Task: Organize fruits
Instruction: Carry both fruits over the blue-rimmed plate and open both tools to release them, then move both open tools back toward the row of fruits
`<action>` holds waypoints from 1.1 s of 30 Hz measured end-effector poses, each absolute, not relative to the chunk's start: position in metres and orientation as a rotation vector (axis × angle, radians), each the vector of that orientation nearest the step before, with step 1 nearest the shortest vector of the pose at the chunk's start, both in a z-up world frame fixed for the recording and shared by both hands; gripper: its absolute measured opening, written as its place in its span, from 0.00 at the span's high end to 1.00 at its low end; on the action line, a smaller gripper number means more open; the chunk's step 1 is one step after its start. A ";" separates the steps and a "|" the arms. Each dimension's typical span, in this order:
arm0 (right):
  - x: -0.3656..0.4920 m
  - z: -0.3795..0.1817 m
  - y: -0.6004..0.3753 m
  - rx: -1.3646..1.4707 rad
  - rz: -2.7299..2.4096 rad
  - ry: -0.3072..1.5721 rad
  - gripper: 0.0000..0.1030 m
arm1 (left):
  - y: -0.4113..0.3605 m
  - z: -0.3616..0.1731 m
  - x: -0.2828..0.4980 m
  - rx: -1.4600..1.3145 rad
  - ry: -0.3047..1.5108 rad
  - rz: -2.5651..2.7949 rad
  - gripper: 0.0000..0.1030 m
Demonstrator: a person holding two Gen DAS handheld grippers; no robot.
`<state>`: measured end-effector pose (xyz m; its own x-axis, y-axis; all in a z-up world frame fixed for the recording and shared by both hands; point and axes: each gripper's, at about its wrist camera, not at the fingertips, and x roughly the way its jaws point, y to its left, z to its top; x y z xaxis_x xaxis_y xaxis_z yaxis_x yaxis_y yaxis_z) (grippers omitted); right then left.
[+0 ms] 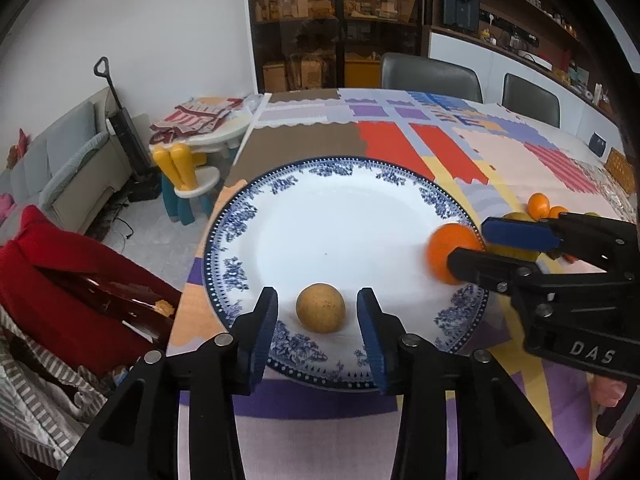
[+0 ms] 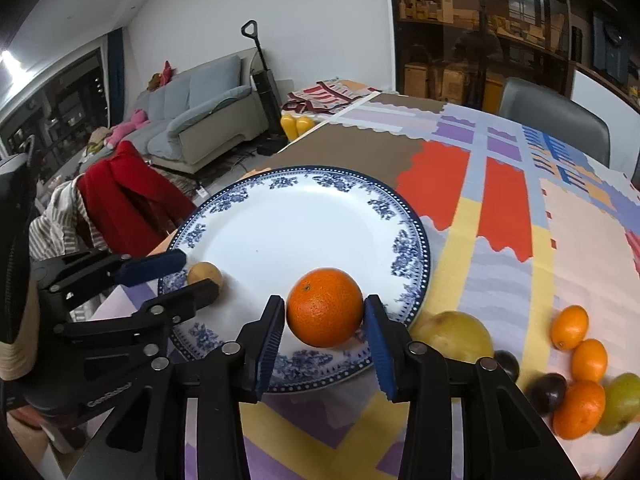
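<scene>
Left wrist view, done: a small tan fruit lies on the near rim of the blue-and-white plate, which sits on the bench with its patchwork cloth.
Left gripper: its jaws stand apart on either side of the tan fruit, with clear gaps, so nothing is gripped.
Left wrist view, right side: the right gripper reaches in over the plate's right edge with the orange at its tips; from here it is hard to tell whether the pads press on it.
Left wrist view, left to do: only a few fruits show beyond the right gripper, mostly hidden.

Right wrist view, orange: it sits between the blue pads, low over the plate's near rim; a thin gap shows at each side, so the right gripper looks released.
Right wrist view, left to do: a yellow-green fruit, small oranges, two dark plums and a green fruit wait on the cloth beside the plate.
Progress, judged: two fruits on the plate, most of the pile still to move.
Only this view shows: the full waiting pile.
</scene>
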<state>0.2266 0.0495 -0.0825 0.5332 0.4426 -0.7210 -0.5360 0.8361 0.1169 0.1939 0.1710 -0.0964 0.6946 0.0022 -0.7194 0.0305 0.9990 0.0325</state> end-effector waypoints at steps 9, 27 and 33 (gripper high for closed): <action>0.191 -0.041 0.021 -0.098 0.538 0.687 0.43 | 0.151 -0.057 0.159 0.022 0.717 -0.029 0.42; 0.122 0.014 -0.074 -0.065 0.341 0.519 0.24 | 0.074 -0.014 0.103 0.049 0.557 -0.085 0.15; 0.113 0.014 -0.113 -0.037 0.242 0.514 0.24 | 0.043 -0.017 0.101 0.069 0.526 -0.126 0.13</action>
